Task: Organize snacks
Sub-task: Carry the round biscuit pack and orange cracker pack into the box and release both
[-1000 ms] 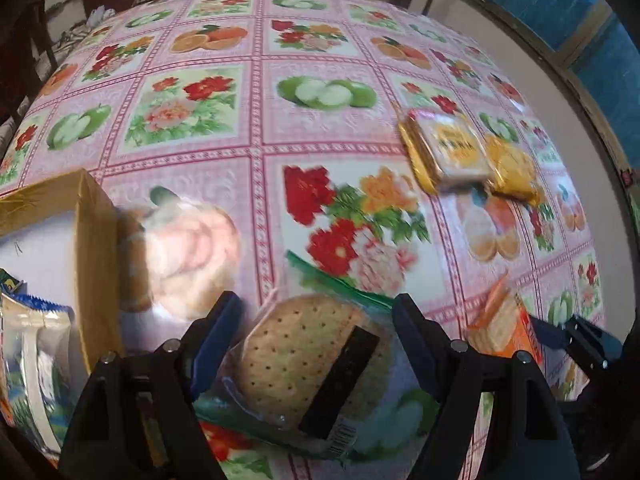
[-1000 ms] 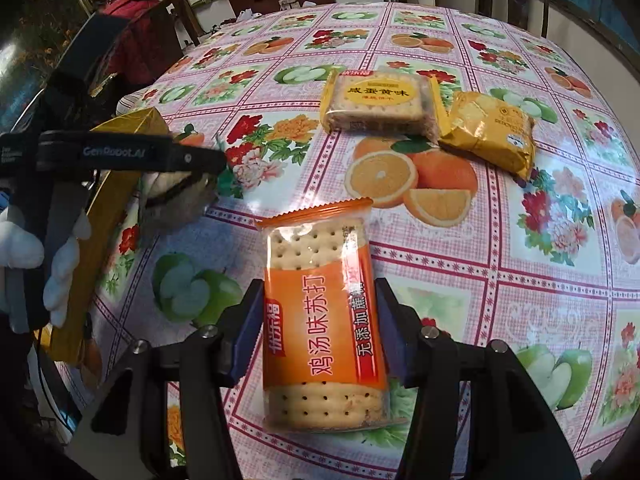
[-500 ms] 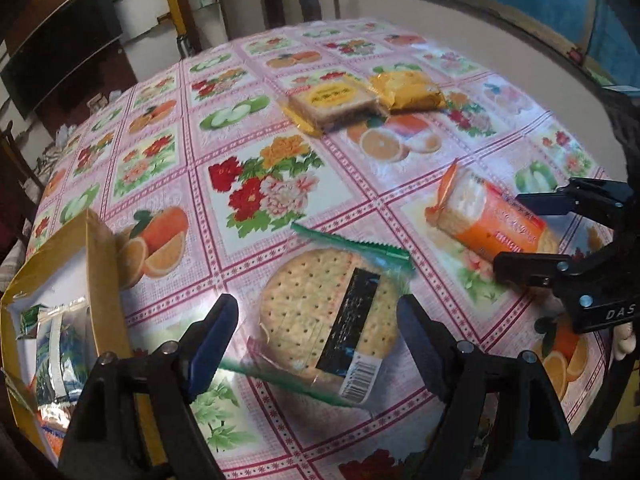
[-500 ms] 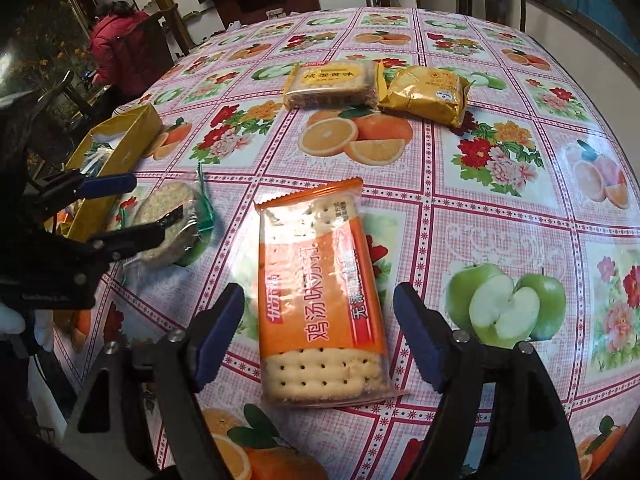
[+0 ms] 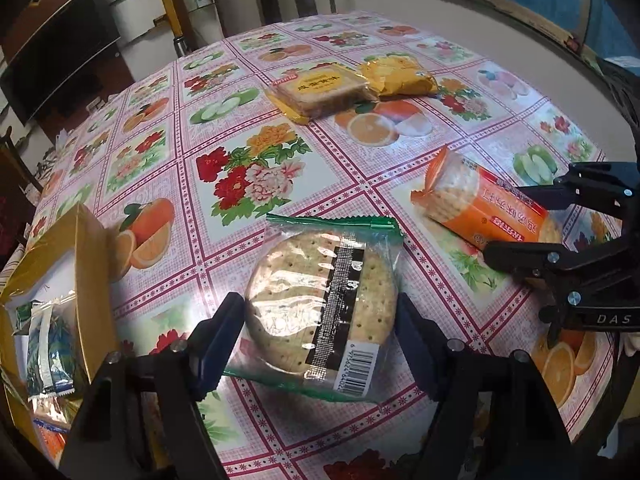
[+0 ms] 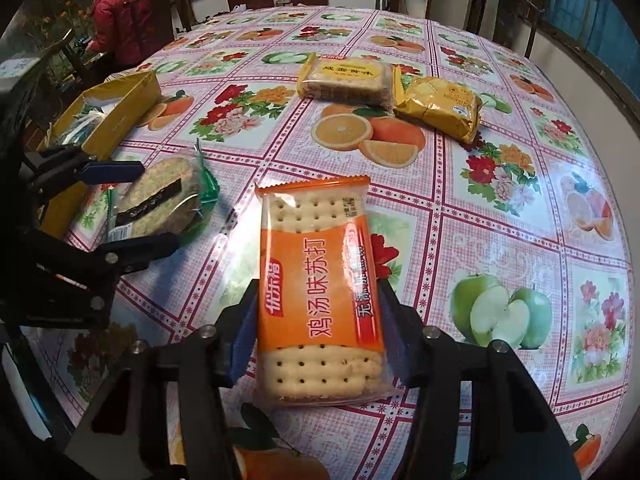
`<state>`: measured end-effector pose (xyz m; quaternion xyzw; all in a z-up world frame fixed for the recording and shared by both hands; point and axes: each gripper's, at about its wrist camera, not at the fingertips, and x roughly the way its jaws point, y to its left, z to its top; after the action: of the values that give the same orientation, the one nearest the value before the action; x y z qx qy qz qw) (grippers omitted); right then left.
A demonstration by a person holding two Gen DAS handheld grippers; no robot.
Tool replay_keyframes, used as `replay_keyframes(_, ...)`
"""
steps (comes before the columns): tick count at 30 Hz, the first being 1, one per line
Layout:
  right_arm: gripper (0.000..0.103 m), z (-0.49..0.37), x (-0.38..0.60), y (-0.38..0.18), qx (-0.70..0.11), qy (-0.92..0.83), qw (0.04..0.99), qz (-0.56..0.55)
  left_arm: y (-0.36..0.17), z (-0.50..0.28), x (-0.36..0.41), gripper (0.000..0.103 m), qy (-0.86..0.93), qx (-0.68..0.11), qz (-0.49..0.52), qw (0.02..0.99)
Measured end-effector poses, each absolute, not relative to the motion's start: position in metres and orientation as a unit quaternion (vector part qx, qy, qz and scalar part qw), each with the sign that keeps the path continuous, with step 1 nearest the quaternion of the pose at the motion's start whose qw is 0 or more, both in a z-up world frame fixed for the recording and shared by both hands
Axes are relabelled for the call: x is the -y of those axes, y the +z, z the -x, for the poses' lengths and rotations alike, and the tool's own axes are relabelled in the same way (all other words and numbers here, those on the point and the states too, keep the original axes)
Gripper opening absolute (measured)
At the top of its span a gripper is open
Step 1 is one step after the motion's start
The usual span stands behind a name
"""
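On the flowered tablecloth [image 5: 248, 176], the left gripper [image 5: 320, 320] closes on the round cracker pack [image 5: 324, 300] and the right gripper [image 6: 316, 320] closes on the orange cracker pack [image 6: 316, 280], pads apparently touching; next, I judge, lift both to the yellow box [image 5: 92, 264] at nine o'clock

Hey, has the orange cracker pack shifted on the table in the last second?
No. The orange cracker pack still lies with its top end just below the tablecloth's sliced-orange picture.

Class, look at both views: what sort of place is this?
Probably a home dining room: a round table under a fruit-and-flower oilcloth, wooden chairs around it, a dark cabinet by the wall.
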<state>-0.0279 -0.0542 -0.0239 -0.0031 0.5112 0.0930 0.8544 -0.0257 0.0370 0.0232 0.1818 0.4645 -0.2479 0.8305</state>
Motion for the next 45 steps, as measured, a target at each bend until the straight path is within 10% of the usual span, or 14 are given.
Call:
replay_keyframes(21, 0.056, 0.042, 0.003, 0.032, -0.464, 0.195, 0.862, -0.065, 0.101, 0.084, -0.185, 0.074, -0.121, -0.391, 0.028, 0.912)
replay_keyframes(45, 0.056, -0.021, -0.235, 0.026, -0.497, 0.285, 0.819, -0.028, 0.06, 0.081, -0.334, 0.075, 0.02, -0.399, 0.131, 0.907)
